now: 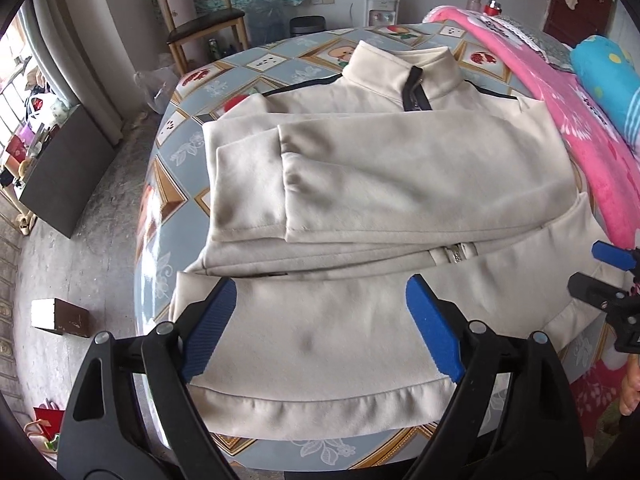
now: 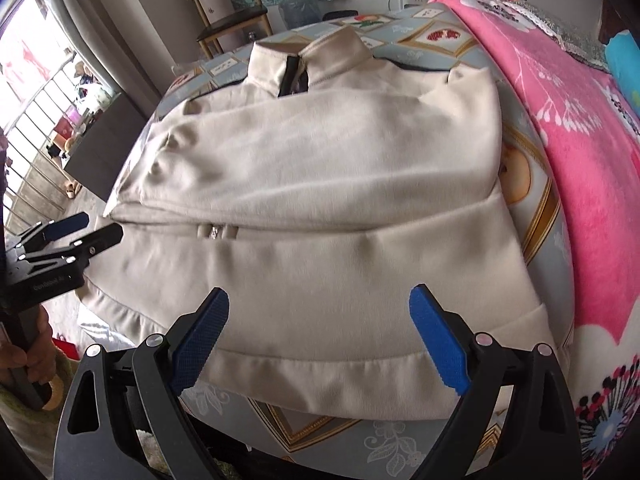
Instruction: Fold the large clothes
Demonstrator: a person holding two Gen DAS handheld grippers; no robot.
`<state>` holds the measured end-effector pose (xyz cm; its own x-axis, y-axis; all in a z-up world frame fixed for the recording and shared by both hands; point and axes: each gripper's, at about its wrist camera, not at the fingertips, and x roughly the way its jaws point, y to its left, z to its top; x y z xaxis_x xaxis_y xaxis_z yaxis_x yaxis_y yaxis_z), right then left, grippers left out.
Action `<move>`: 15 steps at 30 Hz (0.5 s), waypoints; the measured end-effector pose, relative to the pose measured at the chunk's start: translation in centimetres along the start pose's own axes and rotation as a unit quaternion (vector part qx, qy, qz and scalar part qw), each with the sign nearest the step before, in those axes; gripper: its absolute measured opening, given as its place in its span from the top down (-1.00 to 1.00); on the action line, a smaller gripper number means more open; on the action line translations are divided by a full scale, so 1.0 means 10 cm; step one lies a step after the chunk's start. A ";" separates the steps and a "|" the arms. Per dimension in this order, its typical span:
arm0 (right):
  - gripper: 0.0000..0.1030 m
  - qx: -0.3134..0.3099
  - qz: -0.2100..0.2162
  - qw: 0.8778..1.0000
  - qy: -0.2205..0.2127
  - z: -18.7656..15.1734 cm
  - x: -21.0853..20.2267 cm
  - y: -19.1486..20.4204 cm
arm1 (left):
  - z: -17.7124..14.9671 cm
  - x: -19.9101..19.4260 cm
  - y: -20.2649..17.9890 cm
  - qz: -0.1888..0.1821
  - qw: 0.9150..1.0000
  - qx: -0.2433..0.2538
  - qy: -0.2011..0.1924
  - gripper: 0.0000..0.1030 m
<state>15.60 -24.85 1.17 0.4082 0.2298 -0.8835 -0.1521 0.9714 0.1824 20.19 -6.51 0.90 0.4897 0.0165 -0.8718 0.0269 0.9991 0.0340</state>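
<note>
Your cream zip-up jacket point(image 1: 360, 184) lies flat on the round worktop point(image 1: 176, 184), which is covered by a patterned blue-grey cloth. The collar point(image 1: 400, 76) points away from you and the hem band point(image 1: 320, 412) sits at the near edge, just below your grippers. Both sleeves are folded in across the chest: the left sleeve's cuff point(image 1: 248, 184) lies on the left half, and the other sleeve point(image 1: 420, 176) overlaps it and crosses the body. A zipper pull point(image 1: 456, 254) shows just beneath that folded sleeve.

Your left gripper point(image 1: 320, 328) hovers over the lower front of the jacket with its blue pads point(image 1: 210, 332) spread wide; no fabric is pinched between them. Your right gripper point(image 2: 320, 340) is in the same pose over the hem on the other side, jaws wide apart and holding nothing. In the right wrist view the left gripper also shows from the side at the jacket's left edge.

A pink floral blanket point(image 1: 580, 132) lies along the worktop's right side, close to the jacket's right shoulder. Beyond the worktop stand a wooden chair point(image 1: 200, 20) and a water dispenser point(image 1: 378, 0).
</note>
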 end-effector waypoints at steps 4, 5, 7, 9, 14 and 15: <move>-0.73 0.007 0.010 1.000 -0.001 0.09 0.00 0.01 | 0.06 0.01 0.02 0.007 1.000 0.001 -0.001 -0.61; -0.73 0.009 0.012 1.000 0.000 0.11 0.01 0.01 | 0.07 0.01 0.02 0.008 1.000 0.001 -0.002 -0.61; -0.73 0.011 0.013 1.000 0.003 0.14 0.03 0.02 | 0.10 0.03 0.04 0.009 1.000 -0.001 -0.002 -0.62; -0.73 0.012 0.012 1.000 0.006 0.18 0.05 0.03 | 0.13 0.03 0.06 0.012 1.000 -0.003 -0.002 -0.62; -0.73 0.014 0.012 1.000 0.009 0.26 0.10 0.05 | 0.20 0.07 0.09 0.019 1.000 -0.005 -0.002 -0.62; -0.73 0.015 0.012 1.000 0.010 0.28 0.11 0.05 | 0.21 0.09 0.10 0.020 1.000 -0.005 -0.001 -0.62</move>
<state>18.50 -23.93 1.45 0.3870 0.2521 -0.8869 -0.1353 0.9670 0.2159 22.50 -5.60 1.21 0.4927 0.0561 -0.8684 -0.0017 0.9980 0.0635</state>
